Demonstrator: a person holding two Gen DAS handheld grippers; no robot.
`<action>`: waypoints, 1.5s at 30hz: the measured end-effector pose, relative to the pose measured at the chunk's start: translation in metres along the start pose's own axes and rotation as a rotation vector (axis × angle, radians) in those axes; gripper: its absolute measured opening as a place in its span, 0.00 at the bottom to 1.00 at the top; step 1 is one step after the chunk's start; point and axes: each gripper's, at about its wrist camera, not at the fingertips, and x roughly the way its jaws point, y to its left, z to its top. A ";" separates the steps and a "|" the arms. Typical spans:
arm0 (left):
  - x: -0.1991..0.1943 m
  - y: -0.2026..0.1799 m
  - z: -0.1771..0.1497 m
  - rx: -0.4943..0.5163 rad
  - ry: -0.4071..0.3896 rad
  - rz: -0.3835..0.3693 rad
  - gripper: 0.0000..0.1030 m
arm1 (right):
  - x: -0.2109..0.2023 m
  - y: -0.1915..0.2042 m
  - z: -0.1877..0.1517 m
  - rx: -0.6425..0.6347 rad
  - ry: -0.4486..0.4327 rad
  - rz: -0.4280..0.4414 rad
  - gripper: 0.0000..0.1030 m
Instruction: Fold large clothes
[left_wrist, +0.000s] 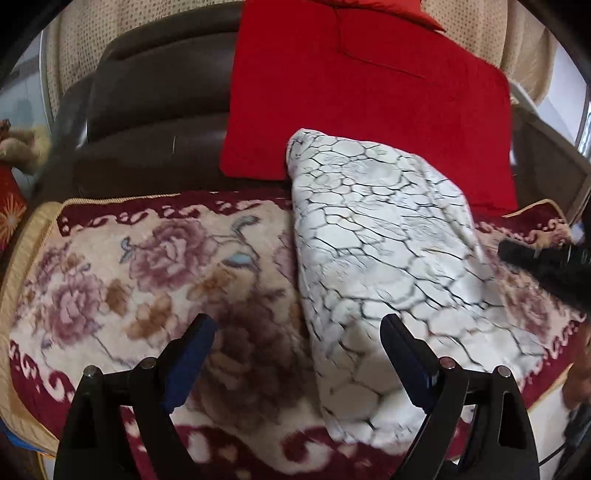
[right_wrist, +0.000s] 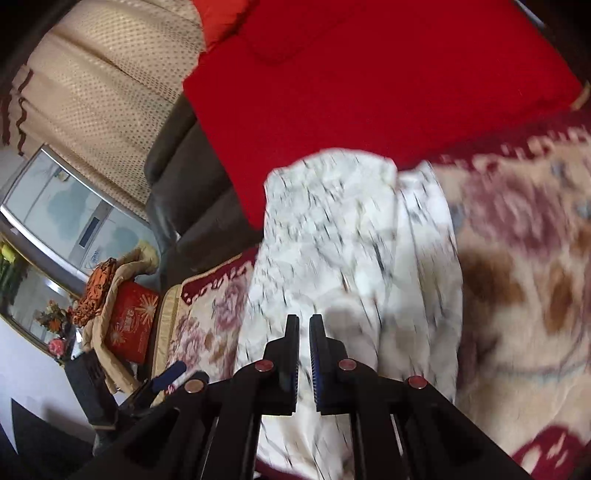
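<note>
A white fleece garment (left_wrist: 384, 236) with a black crackle pattern lies folded into a long strip on a floral blanket (left_wrist: 147, 266). My left gripper (left_wrist: 295, 336) is open and empty just above its near end, with the right finger over the cloth. In the right wrist view the same garment (right_wrist: 351, 236) is blurred. My right gripper (right_wrist: 303, 332) hovers over it with its jaws nearly together and nothing visibly between them. The right gripper also shows at the right edge of the left wrist view (left_wrist: 543, 254).
A red pillow (left_wrist: 369, 96) leans on the dark sofa back (left_wrist: 155, 92) behind the garment. A beige curtain (right_wrist: 99, 92) and a window (right_wrist: 62, 210) are to the left. A red cushion (right_wrist: 129, 317) and flowers (right_wrist: 51, 317) sit beside the sofa.
</note>
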 end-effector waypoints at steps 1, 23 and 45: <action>0.003 -0.002 0.003 0.005 0.004 0.017 0.90 | 0.001 0.000 0.008 -0.005 -0.005 -0.009 0.08; 0.042 -0.015 0.014 0.096 0.019 0.115 0.90 | 0.098 -0.074 0.043 0.184 0.144 -0.129 0.00; -0.035 -0.019 0.004 0.066 0.101 0.163 0.90 | -0.002 -0.006 -0.030 0.080 0.165 -0.175 0.11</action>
